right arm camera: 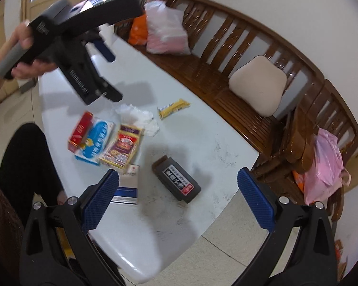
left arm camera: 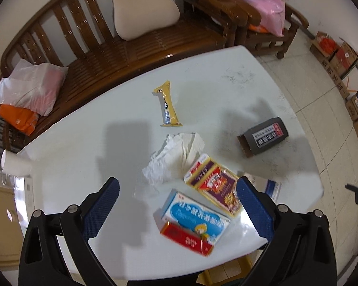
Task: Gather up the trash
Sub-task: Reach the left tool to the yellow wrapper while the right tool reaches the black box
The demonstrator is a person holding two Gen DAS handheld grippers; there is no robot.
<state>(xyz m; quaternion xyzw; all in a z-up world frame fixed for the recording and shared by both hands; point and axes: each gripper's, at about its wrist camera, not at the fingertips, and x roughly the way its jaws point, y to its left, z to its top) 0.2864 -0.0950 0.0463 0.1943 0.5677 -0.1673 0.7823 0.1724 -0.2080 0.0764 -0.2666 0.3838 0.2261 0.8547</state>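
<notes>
On the white table (left arm camera: 226, 90) lie a yellow snack wrapper (left arm camera: 167, 106), a crumpled white tissue (left arm camera: 173, 158), a purple-and-yellow box (left arm camera: 214, 183), a blue-and-red box (left arm camera: 193, 224) and a dark grey box (left arm camera: 265, 135). My left gripper (left arm camera: 177, 208) is open above the blue-and-red box, empty. My right gripper (right arm camera: 177, 206) is open, empty, above the table near the dark grey box (right arm camera: 177, 182). The right wrist view also shows the wrapper (right arm camera: 173, 108), tissue (right arm camera: 140, 118), purple box (right arm camera: 121, 149), blue-and-red box (right arm camera: 90, 138) and the left gripper's body (right arm camera: 83, 54) in a hand.
A wooden bench (left arm camera: 121, 47) with a beige cushion (left arm camera: 144, 9) and plastic bags (left arm camera: 31, 88) runs behind the table. A wooden chair holds a pink bag (left arm camera: 260, 2). Cardboard boxes (left arm camera: 341, 57) stand on the floor at right. A blue-and-white flat box (right arm camera: 126, 191) lies near the table's edge.
</notes>
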